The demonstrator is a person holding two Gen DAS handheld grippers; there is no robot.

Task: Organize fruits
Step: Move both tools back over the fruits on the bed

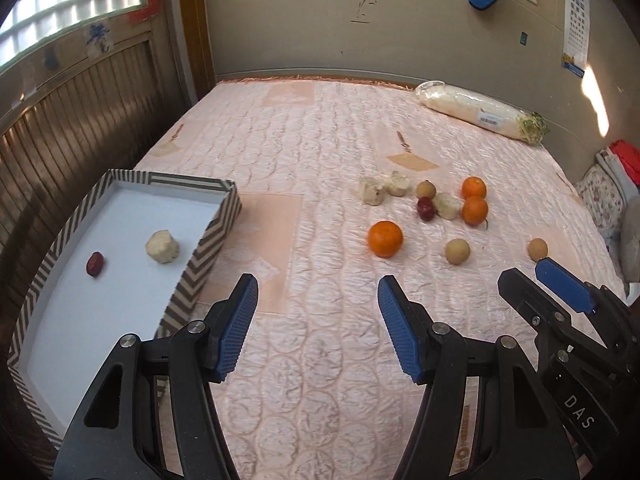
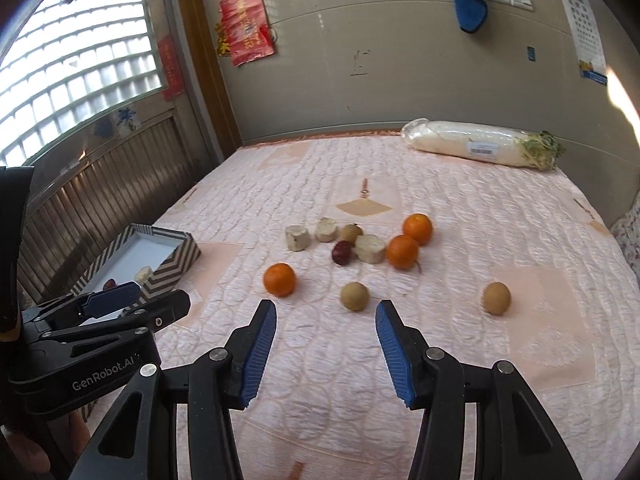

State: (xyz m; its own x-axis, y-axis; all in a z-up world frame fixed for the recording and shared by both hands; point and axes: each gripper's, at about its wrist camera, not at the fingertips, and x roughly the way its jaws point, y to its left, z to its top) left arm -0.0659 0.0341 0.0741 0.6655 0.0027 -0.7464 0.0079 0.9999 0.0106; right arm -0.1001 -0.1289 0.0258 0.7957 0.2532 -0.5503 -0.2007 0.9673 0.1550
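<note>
I take the striped box (image 1: 216,236) as my landmark: a red date (image 1: 95,263) and a pale chunk (image 1: 162,246) already lie inside it. The loose fruit, including the nearest orange (image 1: 385,238), lies right of it on the bed (image 1: 312,152). Left gripper (image 1: 318,328) and right gripper (image 2: 326,354) hover with fingers parted and empty, presumably ready for the next pick.

On my left gripper (image 2: 120,300) body: "GenRobot.AI"
On my right gripper (image 1: 560,284) body: "DAS"
</note>
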